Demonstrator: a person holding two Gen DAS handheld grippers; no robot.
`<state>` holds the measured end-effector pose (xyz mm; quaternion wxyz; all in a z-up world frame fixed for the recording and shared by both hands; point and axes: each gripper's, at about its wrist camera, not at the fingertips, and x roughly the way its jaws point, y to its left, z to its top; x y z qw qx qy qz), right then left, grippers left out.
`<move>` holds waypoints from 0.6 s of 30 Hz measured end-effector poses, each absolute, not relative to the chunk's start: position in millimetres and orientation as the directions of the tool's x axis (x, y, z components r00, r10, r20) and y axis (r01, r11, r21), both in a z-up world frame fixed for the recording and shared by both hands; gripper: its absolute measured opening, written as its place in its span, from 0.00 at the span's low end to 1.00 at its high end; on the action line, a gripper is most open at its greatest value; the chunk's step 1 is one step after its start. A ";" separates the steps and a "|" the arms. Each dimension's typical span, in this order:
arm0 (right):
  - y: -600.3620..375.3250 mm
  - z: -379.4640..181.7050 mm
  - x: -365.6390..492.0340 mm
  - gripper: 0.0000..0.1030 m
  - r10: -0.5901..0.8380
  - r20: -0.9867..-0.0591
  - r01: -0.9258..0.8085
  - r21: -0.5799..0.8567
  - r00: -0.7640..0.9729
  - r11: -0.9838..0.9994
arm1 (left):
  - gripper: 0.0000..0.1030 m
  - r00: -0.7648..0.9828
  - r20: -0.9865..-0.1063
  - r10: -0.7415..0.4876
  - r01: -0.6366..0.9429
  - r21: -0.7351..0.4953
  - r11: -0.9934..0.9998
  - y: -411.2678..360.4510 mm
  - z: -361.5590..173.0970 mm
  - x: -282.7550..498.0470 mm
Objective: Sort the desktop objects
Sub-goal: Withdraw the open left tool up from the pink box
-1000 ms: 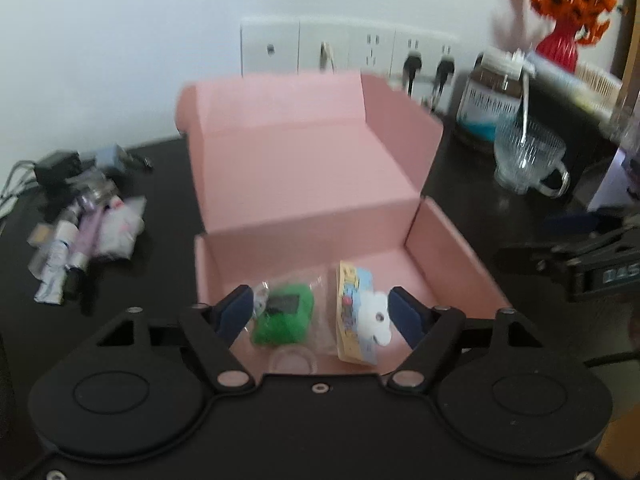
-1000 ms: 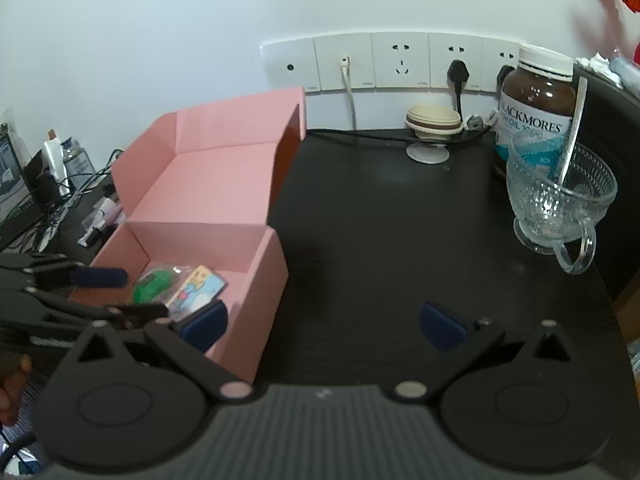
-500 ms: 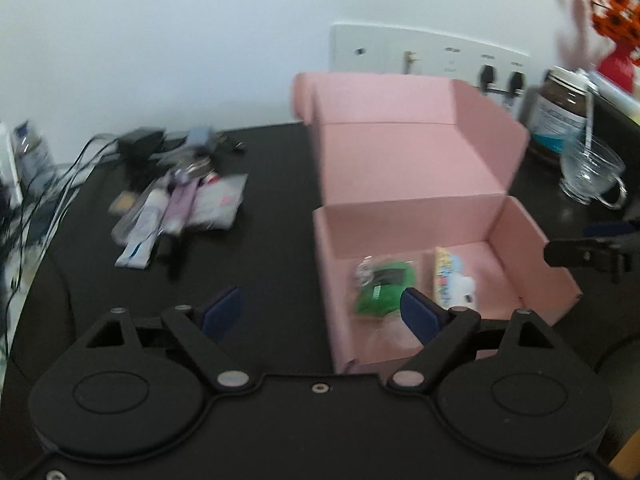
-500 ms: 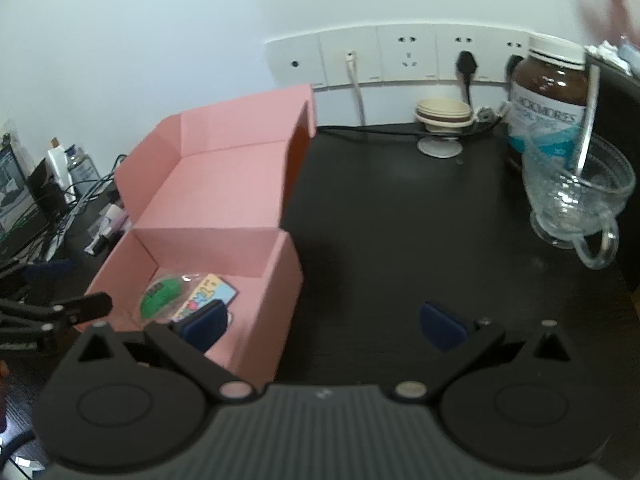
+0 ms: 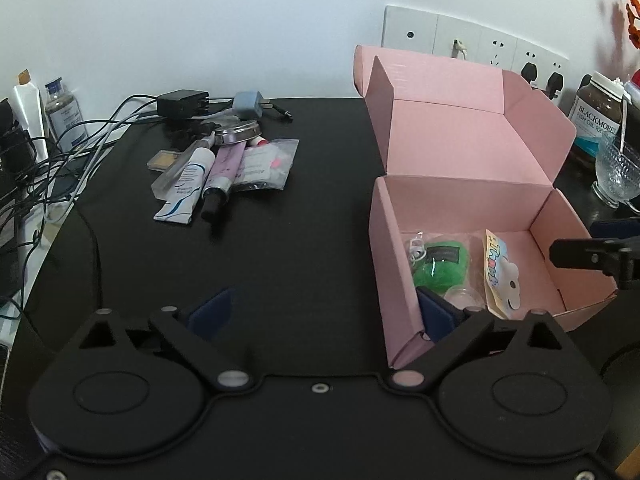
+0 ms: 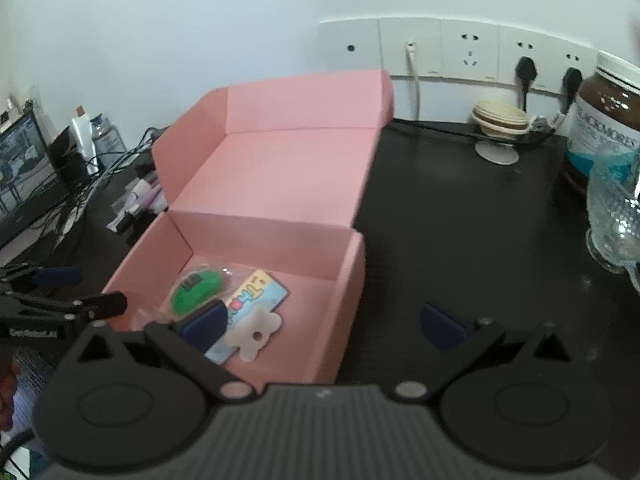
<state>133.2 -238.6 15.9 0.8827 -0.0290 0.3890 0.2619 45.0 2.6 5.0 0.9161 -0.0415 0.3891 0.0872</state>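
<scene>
A plain white wall (image 5: pixel 200 20) stands at the far side. A row of white sockets (image 6: pixel 460 52) is on it, at the right. The black desk (image 5: pixel 300 220) reaches to the wall. The light is soft and even.

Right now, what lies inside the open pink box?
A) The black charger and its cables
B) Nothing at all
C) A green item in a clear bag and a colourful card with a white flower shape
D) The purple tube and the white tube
C: the pink box holds the green bagged item and the colourful card; the tubes and charger lie on the desk outside it.
</scene>
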 end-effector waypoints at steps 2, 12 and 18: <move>-233.7 14.9 133.5 0.99 0.442 -0.707 -0.493 0.150 0.553 0.857 | 0.96 0.683 -0.719 0.129 -0.189 -0.004 0.982 3.2 5.0 41.8; -210.2 10.6 130.6 0.99 0.446 -0.726 -0.531 0.131 0.523 0.837 | 1.00 0.687 -0.713 0.139 -0.197 0.001 0.980 11.3 4.7 23.1; -196.9 7.6 126.1 0.99 0.444 -0.737 -0.543 0.124 0.510 0.830 | 1.00 0.690 -0.711 0.137 -0.201 -0.006 0.980 16.6 4.8 15.4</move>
